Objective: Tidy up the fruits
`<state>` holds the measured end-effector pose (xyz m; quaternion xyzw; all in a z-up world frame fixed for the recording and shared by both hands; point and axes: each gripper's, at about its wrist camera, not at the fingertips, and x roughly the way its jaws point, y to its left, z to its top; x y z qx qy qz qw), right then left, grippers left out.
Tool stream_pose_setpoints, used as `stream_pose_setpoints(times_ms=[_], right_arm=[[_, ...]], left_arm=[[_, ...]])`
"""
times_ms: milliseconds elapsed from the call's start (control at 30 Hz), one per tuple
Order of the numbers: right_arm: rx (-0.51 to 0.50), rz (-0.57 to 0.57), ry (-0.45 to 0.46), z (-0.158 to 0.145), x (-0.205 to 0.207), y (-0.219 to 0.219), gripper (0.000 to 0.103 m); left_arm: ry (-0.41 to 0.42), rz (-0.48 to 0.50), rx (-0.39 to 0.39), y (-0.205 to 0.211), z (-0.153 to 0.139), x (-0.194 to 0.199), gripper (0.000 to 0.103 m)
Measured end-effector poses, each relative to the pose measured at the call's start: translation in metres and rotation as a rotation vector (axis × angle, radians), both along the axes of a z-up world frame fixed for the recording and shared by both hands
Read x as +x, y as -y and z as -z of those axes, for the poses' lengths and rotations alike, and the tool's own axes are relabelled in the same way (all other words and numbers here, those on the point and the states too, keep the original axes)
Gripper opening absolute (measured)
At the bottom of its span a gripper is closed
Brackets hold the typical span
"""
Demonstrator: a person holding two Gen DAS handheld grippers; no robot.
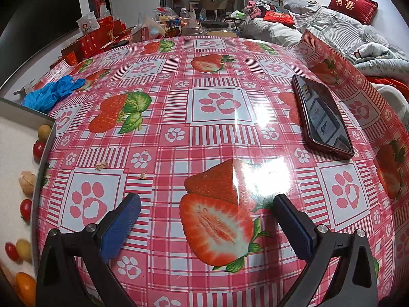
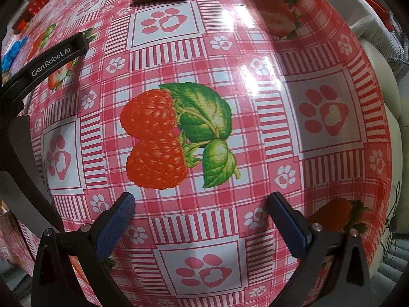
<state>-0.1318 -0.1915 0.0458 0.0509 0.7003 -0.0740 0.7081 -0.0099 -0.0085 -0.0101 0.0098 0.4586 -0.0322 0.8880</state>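
Red cherry tomatoes (image 1: 38, 149) wait at nine o'clock; my left gripper (image 1: 207, 204), wide open and empty, should approach slowly.

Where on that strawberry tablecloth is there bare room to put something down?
The widest free patch is the middle of the tablecloth, between the blue gloves on the left and the phone on the right; only small husk scraps lie there. The far edge is crowded with red boxes and jars. The white tray at left holds the fruit.
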Motion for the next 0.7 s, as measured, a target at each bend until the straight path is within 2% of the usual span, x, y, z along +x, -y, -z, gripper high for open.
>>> stream_pose_setpoints(times_ms=[700], right_arm=[[-0.005,0.016,-0.001,-0.0002,-0.0019,-0.0019,0.103]], left_arm=[[0.0,0.0,-0.001,0.0,-0.0001,-0.0002,0.103]])
